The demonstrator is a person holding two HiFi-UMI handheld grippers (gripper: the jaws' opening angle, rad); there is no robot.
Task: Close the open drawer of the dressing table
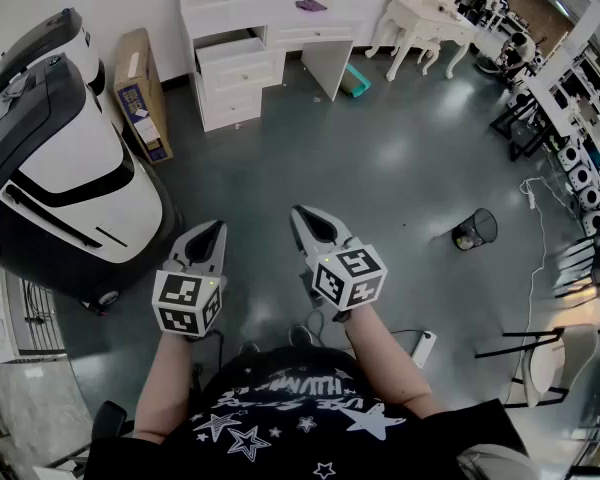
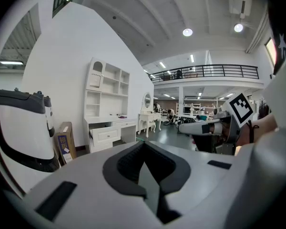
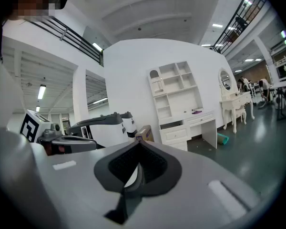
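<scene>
The white dressing table stands against the far wall, several steps away across the grey floor. Its top drawer on the left side is pulled out. It also shows in the left gripper view, as the drawer, and in the right gripper view, as the drawer. My left gripper and right gripper are held side by side in front of the person, both pointing toward the table. The left gripper has its tips together and holds nothing. The right gripper is likewise shut and empty.
A large white and black machine fills the left side. A cardboard box leans beside the dressing table. A second white vanity stands at the back right. A black waste bin and chairs are on the right.
</scene>
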